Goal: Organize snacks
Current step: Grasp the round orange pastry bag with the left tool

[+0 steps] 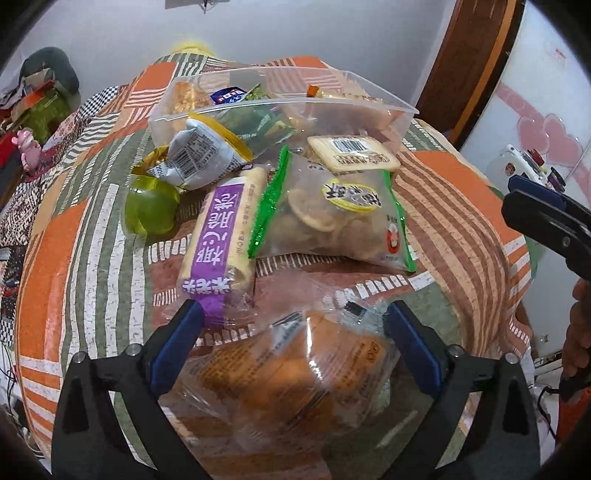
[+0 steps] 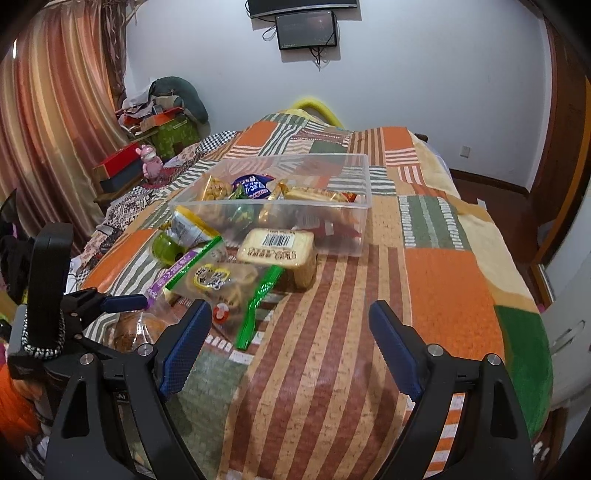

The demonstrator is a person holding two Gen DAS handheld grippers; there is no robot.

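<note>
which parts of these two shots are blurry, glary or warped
Left wrist view: the clear bread bag between the left gripper fingers is soft and smeared, with glare streaks on its plastic; farther snacks like the green-edged bag read sharp. Right wrist view: mostly sharp, a soft shadow on the quilt ahead of the right gripper. Both views bow the bed and walls, with dark corners.

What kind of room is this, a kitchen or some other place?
Most likely a bedroom, not a kitchen. The snacks lie on a bed under a patchwork quilt, long curtains hang at one side, and a small screen is fixed on the wall past the bed's far end.
</note>
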